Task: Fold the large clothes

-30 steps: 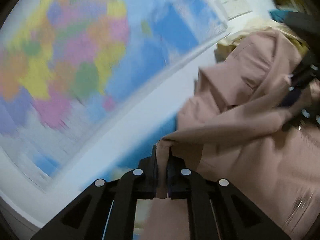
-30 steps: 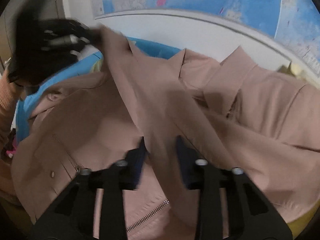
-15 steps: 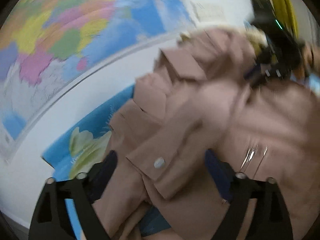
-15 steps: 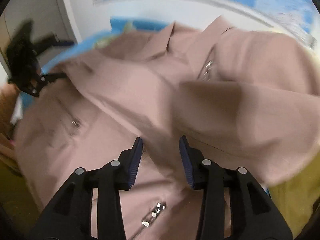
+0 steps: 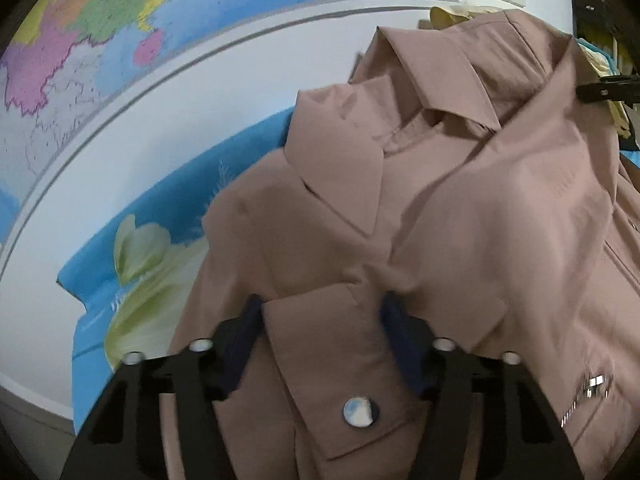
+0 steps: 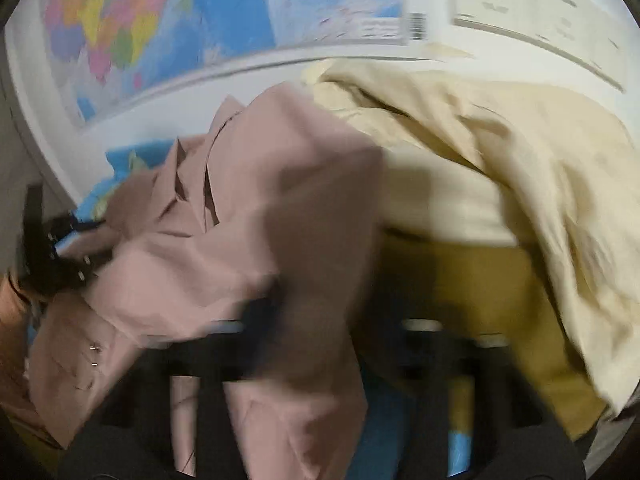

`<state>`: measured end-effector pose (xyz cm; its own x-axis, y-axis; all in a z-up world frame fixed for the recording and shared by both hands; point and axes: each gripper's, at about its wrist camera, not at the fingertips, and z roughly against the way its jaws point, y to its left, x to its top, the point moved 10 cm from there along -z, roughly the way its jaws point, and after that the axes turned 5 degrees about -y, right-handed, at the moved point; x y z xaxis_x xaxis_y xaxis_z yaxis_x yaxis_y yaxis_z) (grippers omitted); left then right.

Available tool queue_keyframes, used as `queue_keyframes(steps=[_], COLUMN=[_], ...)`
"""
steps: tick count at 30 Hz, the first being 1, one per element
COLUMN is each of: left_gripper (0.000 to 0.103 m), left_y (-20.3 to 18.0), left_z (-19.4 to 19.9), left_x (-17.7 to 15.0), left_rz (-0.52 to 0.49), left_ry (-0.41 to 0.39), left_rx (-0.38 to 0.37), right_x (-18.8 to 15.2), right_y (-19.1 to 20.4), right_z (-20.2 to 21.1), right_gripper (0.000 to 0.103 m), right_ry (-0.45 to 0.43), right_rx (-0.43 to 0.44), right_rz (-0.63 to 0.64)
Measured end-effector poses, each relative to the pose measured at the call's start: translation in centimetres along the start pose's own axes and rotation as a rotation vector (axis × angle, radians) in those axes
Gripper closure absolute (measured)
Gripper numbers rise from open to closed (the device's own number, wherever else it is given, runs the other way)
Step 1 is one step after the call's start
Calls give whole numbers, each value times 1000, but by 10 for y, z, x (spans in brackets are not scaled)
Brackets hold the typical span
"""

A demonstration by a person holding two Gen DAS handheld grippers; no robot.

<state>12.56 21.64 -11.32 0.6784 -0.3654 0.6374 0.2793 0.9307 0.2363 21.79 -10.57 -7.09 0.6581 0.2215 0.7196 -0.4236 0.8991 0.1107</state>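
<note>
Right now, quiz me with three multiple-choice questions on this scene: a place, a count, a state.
1. Where is the map? A on the wall B on the floor C on the ceiling
2. Snaps visible on the cuff? A none B one C three
3. The left gripper is? A shut, empty B apart around the cuff C out of view
Answers: 1 A: it hangs behind the pink jacket. 2 B: one silver snap shows. 3 B: its jaws, just closing, flank the cuff.
</note>
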Motion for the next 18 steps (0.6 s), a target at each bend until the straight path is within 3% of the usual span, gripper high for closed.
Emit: queue_keyframes(steps=[4, 7, 10, 11, 12, 14, 17, 18], left_gripper=[75, 79, 69, 58, 51, 39, 20, 20], left_y=[11, 28, 22, 23, 25, 36, 70, 83], left_z=[-1, 5, 0, 0, 1, 19, 56, 70], left_x=[20, 38, 28, 21, 17, 6, -8, -15], left_rz=[-22, 22, 4, -15, -14, 42, 117, 138], left_ry=[-44, -107, -78, -64, -58, -71, -111, -119], left_rx=[83, 155, 87, 111, 113, 72, 116, 146], right_x=[33, 44, 28, 22, 19, 18, 28, 31], right_y=[-5, -18, -24, -25, -25, -30, -22, -15], right_z=[15, 18, 4, 4, 7, 25, 63, 69], right_gripper=[99, 99, 96, 87, 71, 49, 47, 46], right_ry=[-89, -129, -59, -48, -41, -76, -175, -198], right_rx=[-40, -95, -115, -120, -116, -176, -201, -195], right_rz=[-4, -31, -17, -18, -25, -28, -28, -17])
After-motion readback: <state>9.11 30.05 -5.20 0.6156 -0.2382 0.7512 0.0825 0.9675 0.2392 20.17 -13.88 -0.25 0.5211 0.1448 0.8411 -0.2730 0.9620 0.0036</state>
